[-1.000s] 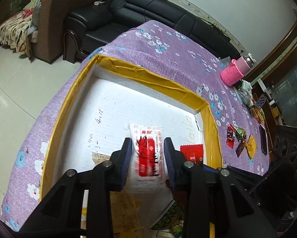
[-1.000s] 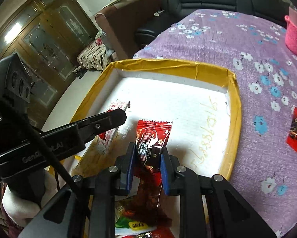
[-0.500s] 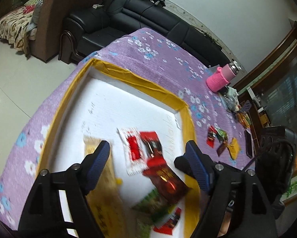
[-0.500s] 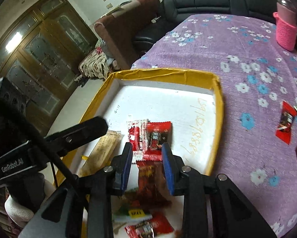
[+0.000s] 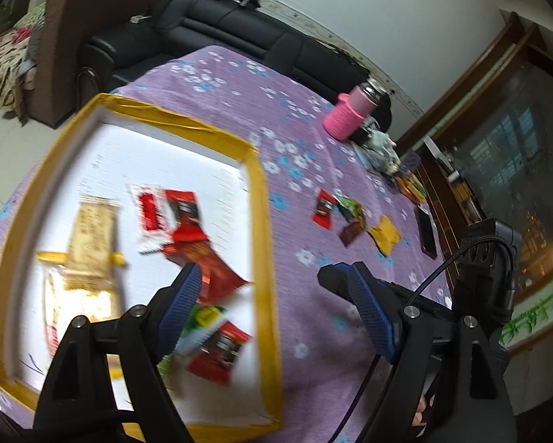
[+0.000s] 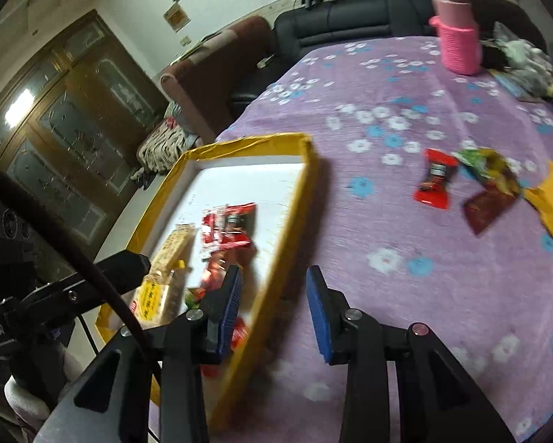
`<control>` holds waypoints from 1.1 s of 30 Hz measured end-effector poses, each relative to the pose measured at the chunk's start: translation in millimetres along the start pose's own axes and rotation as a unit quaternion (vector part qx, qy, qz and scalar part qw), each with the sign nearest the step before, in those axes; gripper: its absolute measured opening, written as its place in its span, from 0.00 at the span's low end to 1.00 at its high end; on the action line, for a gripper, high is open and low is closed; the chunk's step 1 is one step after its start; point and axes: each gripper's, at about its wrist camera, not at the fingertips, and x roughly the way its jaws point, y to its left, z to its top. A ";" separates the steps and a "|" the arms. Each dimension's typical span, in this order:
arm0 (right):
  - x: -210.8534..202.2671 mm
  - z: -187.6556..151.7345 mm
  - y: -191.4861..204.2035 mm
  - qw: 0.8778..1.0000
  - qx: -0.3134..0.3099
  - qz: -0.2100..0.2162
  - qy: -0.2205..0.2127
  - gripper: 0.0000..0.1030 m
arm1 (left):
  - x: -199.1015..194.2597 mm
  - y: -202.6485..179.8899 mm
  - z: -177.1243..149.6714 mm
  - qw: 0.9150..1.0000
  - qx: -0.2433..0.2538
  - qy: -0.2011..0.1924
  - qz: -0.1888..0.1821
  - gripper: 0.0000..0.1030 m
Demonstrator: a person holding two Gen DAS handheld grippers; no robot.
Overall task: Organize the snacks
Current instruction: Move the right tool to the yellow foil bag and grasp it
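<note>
A shallow white box with a yellow taped rim (image 5: pixel 258 199) (image 6: pixel 294 199) lies on the purple flowered cloth. Inside it lie several snack packets: a white and red one (image 5: pixel 147 214), a red one (image 5: pixel 182 217) (image 6: pixel 232 227) and a tan bar (image 5: pixel 89 236). Loose packets sit on the cloth to the right: a red one (image 5: pixel 323 209) (image 6: pixel 436 180), a green one (image 6: pixel 477 160), a brown one (image 6: pixel 488 208) and a yellow one (image 5: pixel 385 235). My left gripper (image 5: pixel 265 280) hangs above the box's right rim, jaws opening, nothing between them. My right gripper (image 6: pixel 274 277) hovers over the same rim, jaws opening and empty.
A pink-sleeved bottle (image 5: pixel 348 116) (image 6: pixel 457 40) stands at the table's far right beside clutter and a dark phone (image 5: pixel 426 230). A black sofa (image 5: pixel 239 29) and a brown armchair (image 5: pixel 73 37) stand behind the table.
Both grippers let go of their packets, the white and red one and the red one, which now lie in the box. Both drew back and swung right toward the loose packets.
</note>
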 end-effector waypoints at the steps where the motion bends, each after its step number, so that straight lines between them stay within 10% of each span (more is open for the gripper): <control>1: -6.6 -2.3 -6.6 1.000 0.003 -0.003 -0.005 0.35 | 1.1 -6.8 -2.5 1.000 0.005 0.003 -0.002 0.79; 19: -101.5 -21.3 -171.3 0.981 0.118 -0.128 -0.081 0.45 | 89.7 -105.0 -50.8 0.991 0.104 0.087 -0.010 0.82; 33: -74.8 -2.5 -207.4 0.976 0.146 -0.143 -0.080 0.49 | 143.1 -112.6 -70.3 0.983 0.155 0.091 0.036 0.82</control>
